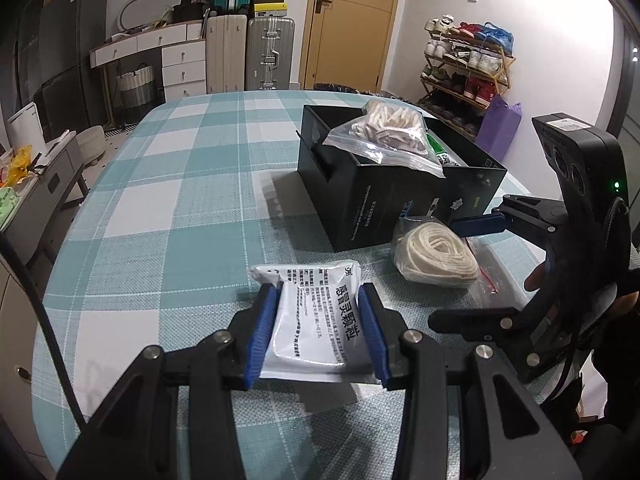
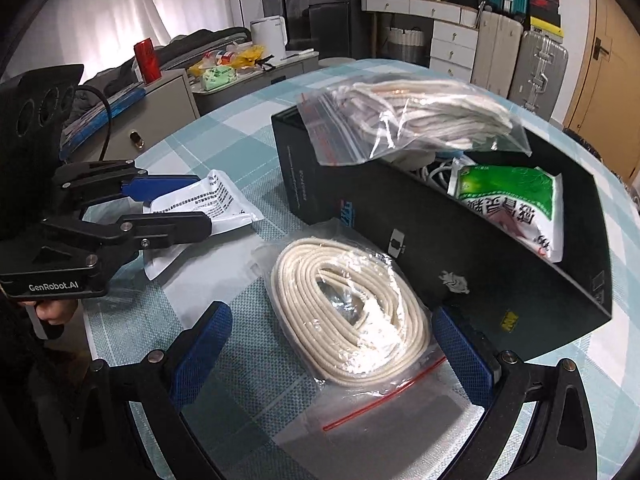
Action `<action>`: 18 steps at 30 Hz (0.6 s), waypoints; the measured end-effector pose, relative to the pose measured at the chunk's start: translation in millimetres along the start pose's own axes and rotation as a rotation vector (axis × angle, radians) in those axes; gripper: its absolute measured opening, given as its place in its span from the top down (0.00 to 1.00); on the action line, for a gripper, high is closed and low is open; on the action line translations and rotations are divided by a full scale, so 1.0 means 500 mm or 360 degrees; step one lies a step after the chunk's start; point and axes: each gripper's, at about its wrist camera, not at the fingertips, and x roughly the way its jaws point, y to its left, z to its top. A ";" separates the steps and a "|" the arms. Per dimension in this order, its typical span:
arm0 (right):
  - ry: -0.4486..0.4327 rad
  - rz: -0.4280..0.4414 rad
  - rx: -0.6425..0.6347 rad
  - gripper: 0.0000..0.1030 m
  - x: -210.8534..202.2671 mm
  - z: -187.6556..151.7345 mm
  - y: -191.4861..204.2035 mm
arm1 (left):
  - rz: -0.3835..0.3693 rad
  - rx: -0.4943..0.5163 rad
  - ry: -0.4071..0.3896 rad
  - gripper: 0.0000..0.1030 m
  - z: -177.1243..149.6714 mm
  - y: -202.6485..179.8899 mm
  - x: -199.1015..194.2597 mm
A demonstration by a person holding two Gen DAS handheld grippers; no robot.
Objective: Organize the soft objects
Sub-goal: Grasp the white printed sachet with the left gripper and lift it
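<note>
My left gripper (image 1: pixel 320 320) is shut on a white sachet (image 1: pixel 316 316) printed with black text, held low over the checked tablecloth. The right wrist view shows that same left gripper (image 2: pixel 200 204) pinching the sachet (image 2: pixel 216 200). A clear zip bag of coiled cream rope (image 2: pixel 344 308) lies on the table against the black box (image 2: pixel 440 248). My right gripper (image 2: pixel 328 314) stands open, a blue pad on either side of the bag, neither pressing it. From the left wrist, the right gripper (image 1: pixel 446 272) straddles the rope bag (image 1: pixel 436 256) in front of the box (image 1: pixel 400 200).
A zip bag of cream cords (image 2: pixel 420 116) rests on the box's far rim, and a green-and-white pack (image 2: pixel 512 200) lies inside. The teal checked table (image 1: pixel 180 200) stretches left of the box. Suitcases (image 1: pixel 268 52), drawers and a shoe rack (image 1: pixel 468 64) stand beyond the table.
</note>
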 end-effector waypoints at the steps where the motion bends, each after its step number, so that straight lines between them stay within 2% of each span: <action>1: 0.0004 0.0013 0.0002 0.01 0.002 0.000 0.003 | 0.0004 0.0000 -0.0001 0.60 0.000 0.000 -0.001; 9: 0.0021 0.0058 -0.0042 0.01 -0.005 -0.016 0.025 | 0.0004 -0.0015 -0.0008 0.60 0.000 0.003 -0.004; 14: -0.0030 -0.0003 0.0003 0.02 -0.012 -0.010 0.011 | 0.0003 -0.0013 -0.0009 0.60 0.000 0.004 -0.004; 18: -0.0016 -0.0036 0.0004 0.17 -0.003 -0.002 0.006 | 0.0002 -0.0020 -0.0010 0.60 0.000 0.003 -0.005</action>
